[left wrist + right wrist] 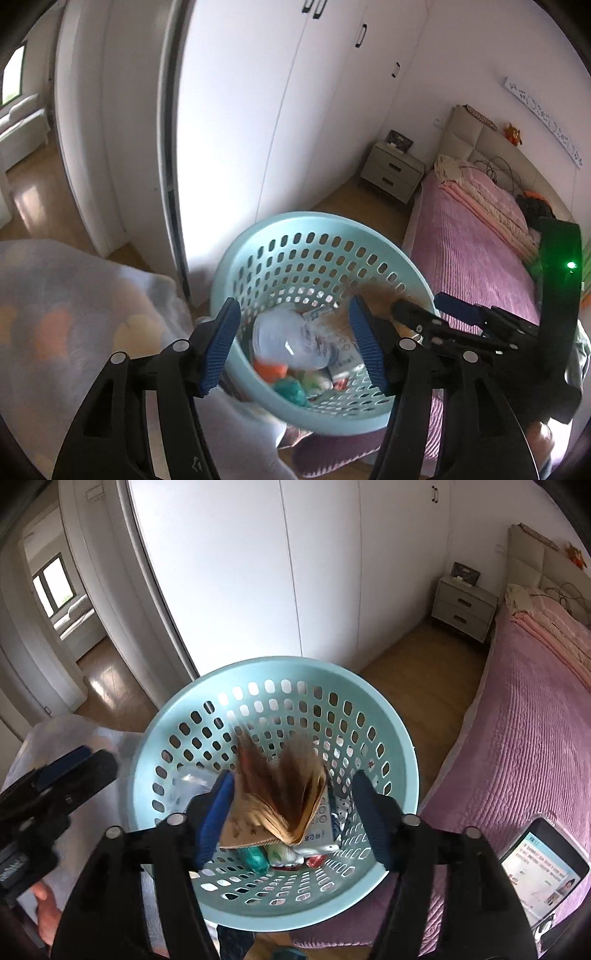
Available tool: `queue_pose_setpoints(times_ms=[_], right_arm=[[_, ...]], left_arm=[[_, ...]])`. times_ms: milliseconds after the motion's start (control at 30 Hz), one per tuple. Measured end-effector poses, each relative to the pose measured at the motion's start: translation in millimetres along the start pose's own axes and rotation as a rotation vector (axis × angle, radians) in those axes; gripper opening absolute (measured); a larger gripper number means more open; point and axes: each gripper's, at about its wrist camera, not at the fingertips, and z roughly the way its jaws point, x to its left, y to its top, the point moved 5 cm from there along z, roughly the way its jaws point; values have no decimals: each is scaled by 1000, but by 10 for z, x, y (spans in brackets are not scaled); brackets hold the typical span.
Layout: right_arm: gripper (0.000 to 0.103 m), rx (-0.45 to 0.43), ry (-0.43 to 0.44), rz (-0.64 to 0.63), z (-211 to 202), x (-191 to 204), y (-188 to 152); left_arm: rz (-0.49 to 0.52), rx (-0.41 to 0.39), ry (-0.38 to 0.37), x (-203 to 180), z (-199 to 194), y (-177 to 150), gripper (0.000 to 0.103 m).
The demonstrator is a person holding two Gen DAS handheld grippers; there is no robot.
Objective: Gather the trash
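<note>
Pale-blue perforated plastic forms the basket [280, 716], which stands at the foot corner of the bed [524, 746], overhanging its pink quilted cover, with the wooden floor [417, 653] and white wardrobe doors [240, 572] beyond. Inside it lies mixed trash: a teal wrapper [255, 858], a red scrap [314, 860] and a white-and-blue printed packet [321, 825] whose lettering is too blurred to read. The right tool [291, 821] hangs over the basket with its blue pads wide apart, gripping nothing; a brown booklet [277, 797] with fanned pages is motion-blurred in the gap, free of the right pad, though whether it touches the left one cannot be told. Only the right wrist view shows this booklet clearly, along with a phone [543, 871] lying on the bed near its edge, its lit screen carrying small text that cannot be made out. The left wrist view instead shows a clear plastic bottle [291, 343], blurred, between the pads of the left tool [295, 345], which also stand apart and press on nothing. That view alone takes in the right tool from the side, a pale patterned fabric [74, 317] at the left, and a strip of unreadable writing high on the far wall [543, 118]. A grey bedside cabinet [393, 171] stands by the headboard [480, 140].
</note>
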Motion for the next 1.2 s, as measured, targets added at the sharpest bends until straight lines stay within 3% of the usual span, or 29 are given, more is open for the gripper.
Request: queue_pose_setpoints(times_ms=[300, 400, 600, 700, 767, 833, 1000, 1200], right_arm=[[63, -22, 14, 4, -227, -41, -151], [63, -27, 33, 22, -325, -36, -211], [63, -68, 91, 34, -645, 129, -250], [63, -135, 89, 22, -891, 242, -286], [63, -183, 85, 19, -1019, 284, -315], [63, -229, 66, 10, -1113, 325, -364], [63, -354, 39, -15, -1344, 436, -506], [63, -482, 7, -31, -1638, 499, -616]], left_arm=[[-73, -39, 23, 288, -451, -260, 60], [-98, -54, 28, 386, -631, -381, 69], [-122, -96, 84, 506, -974, -494, 70], [-127, -165, 168, 594, -1204, -557, 75], [-119, -270, 301, 678, -1409, -652, 84], [-113, -346, 414, 756, -1545, -772, 85], [-131, -445, 493, 795, -1724, -925, 85], [-68, -523, 726, 669, -1862, -993, 90]])
